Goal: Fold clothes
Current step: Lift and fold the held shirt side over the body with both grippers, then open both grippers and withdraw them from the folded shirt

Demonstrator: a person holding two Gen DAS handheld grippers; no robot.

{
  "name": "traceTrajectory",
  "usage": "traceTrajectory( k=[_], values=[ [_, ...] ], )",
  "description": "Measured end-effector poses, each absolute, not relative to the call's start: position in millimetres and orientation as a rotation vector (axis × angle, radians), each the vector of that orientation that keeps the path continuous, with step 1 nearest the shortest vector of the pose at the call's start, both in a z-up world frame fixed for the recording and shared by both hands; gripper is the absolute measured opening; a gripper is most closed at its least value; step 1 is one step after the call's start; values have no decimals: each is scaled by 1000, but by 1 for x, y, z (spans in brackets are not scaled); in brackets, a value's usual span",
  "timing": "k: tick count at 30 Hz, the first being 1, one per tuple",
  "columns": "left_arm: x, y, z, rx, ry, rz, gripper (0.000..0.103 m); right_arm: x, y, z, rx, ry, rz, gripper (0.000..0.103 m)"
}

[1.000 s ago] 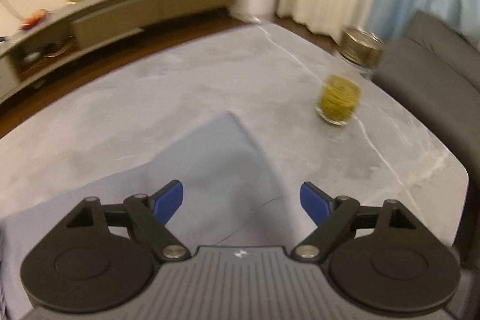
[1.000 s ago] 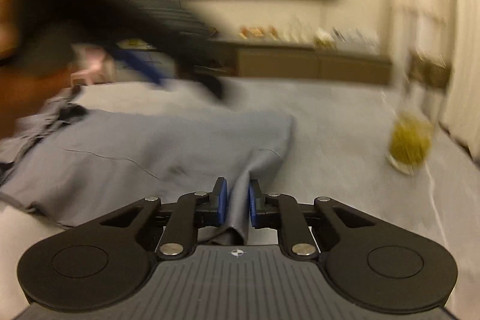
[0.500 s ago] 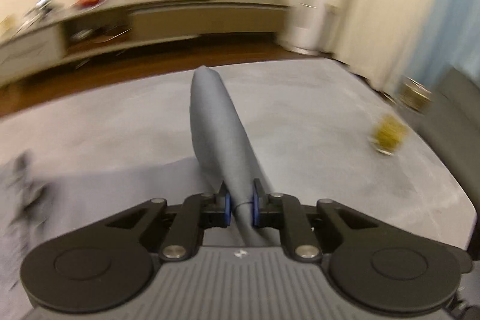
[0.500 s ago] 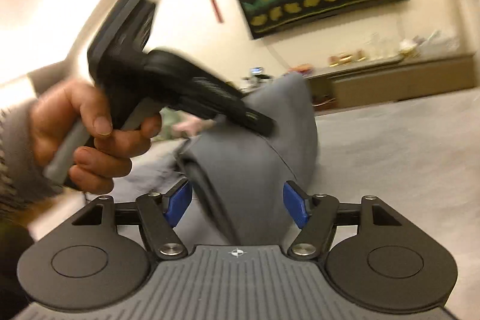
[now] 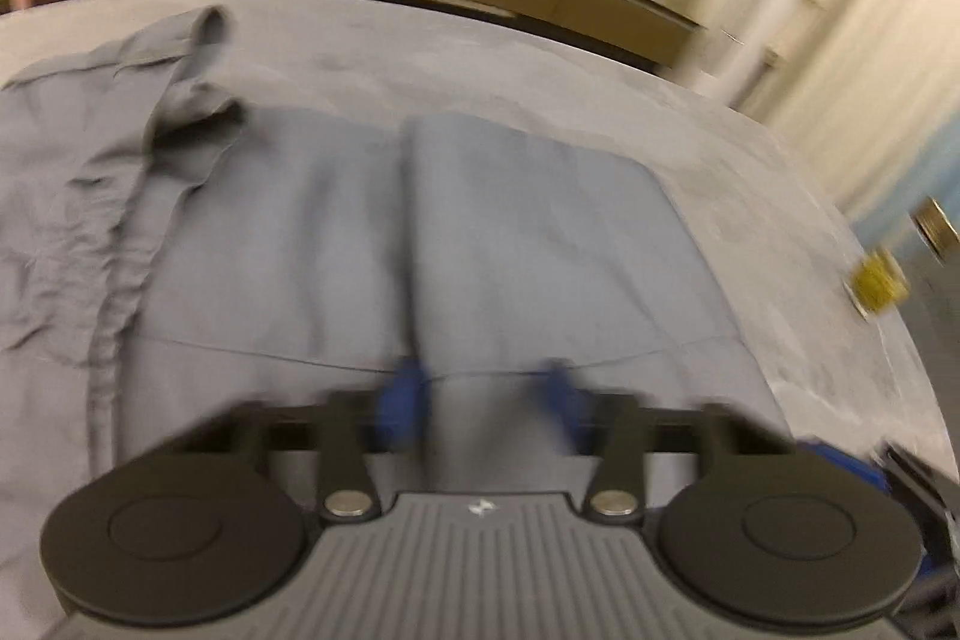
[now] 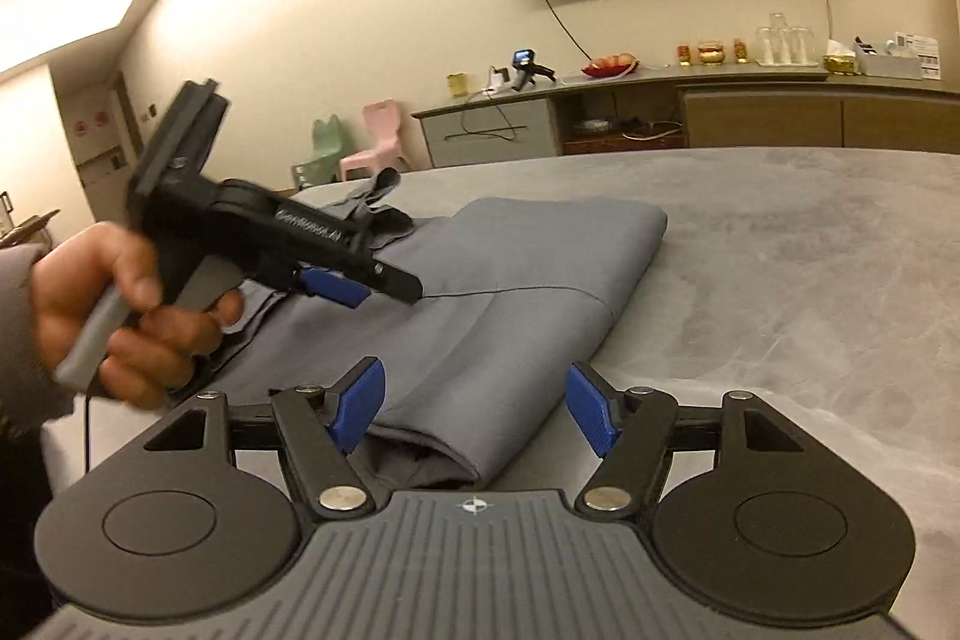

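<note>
Grey cloth, a shirt [image 5: 372, 244], now lies flat on the grey table [image 5: 600, 100], where half a second ago both grippers had part of it lifted in a tall hump.

On the left of the left wrist view the collar [image 5: 186, 34] and a creased button strip are bunched and unfolded. Toward the middle, one panel lies doubled over the body, its edge running straight away from the camera. The left gripper [image 5: 483, 403] hangs just above that panel with its blue fingers apart and nothing between them, though half a second ago they were pinched on a ridge of the cloth. Motion blur smears them.

In the right wrist view the person's hand [image 6: 120, 316] holds that same tool over the shirt's left part. The right gripper [image 6: 477, 415] sits at the near hem, its fingers spread wide and empty; a second ago they were closed on the cloth there. Further right, the folded edge [image 6: 630, 280] of the shirt is a clean line against bare table, and a jar [image 5: 879, 280] stands well clear near the far right rim.

My reading is that one fold has just been laid down and let go. The collar side looks unfolded, so more folding seems to remain.
</note>
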State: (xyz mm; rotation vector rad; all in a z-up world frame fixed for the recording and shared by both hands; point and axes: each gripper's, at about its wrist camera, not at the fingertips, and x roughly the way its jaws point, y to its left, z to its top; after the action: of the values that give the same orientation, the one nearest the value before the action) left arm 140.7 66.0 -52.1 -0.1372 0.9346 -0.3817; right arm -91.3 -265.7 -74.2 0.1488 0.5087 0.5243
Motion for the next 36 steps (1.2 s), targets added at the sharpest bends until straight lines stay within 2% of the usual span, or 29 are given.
traceTrajectory(
  k=[2,5,8,11,13,15,18,20,26,27,28,30,33,36],
  values=[
    [136,66,-42,-117,889,-388,10,-85,-259,-78,147,511,504,69],
    [134,78,-28,-129,846,-374,10,-77,-252,-83,145,503,477,69],
    [140,81,-42,-71,907,-321,12,-78,-245,-79,138,467,491,69],
    [133,77,-48,-39,897,-297,21,-78,-232,-79,112,464,515,67],
    [128,75,-52,-18,890,-282,22,-76,-221,-81,72,506,514,56],
    [123,73,-56,3,882,-267,26,-70,-219,-85,56,572,479,52],
    [119,72,-48,57,875,-239,27,-60,-224,-88,54,654,424,53],
    [113,69,-44,99,863,-224,27,-61,-233,-88,83,664,417,58],
    [76,45,-14,201,733,-259,25,-81,-234,-43,81,398,438,58],
    [80,41,-18,208,758,-275,27,-74,-229,-39,56,389,450,55],
    [83,36,-22,216,785,-292,27,-64,-223,-38,27,403,461,46],
    [91,33,-34,203,843,-305,25,-39,-213,-49,-11,492,487,35],
    [100,35,-50,156,909,-299,25,-12,-204,-80,-85,660,493,31],
    [98,33,-49,164,920,-292,25,-6,-204,-84,-62,700,500,31]
  ],
)
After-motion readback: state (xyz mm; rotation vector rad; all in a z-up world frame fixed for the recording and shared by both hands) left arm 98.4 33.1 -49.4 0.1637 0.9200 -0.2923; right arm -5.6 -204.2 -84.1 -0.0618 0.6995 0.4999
